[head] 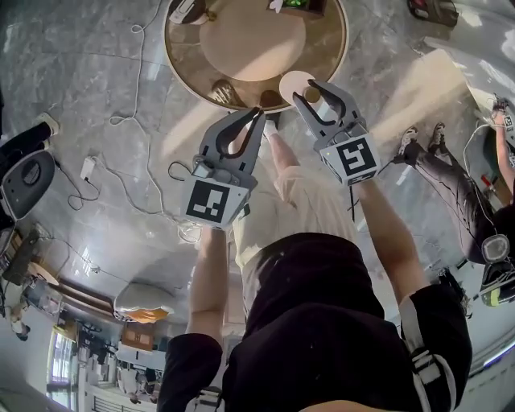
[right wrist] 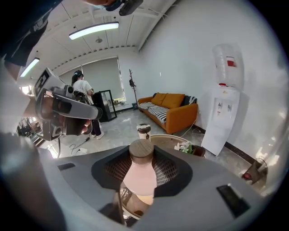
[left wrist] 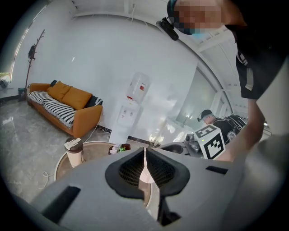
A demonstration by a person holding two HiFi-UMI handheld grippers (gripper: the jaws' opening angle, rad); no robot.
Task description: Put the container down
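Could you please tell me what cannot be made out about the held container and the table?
Container base: right gripper view, hidden behind the body of the right gripper.
Gap between container and table: head view, the right gripper covers it.
Tumbler and plant on the table: head view, cut off by the top edge.

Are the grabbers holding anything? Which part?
The right gripper clamps a pale container with a wooden lid by its body, just under the lid. The left gripper is shut on nothing.
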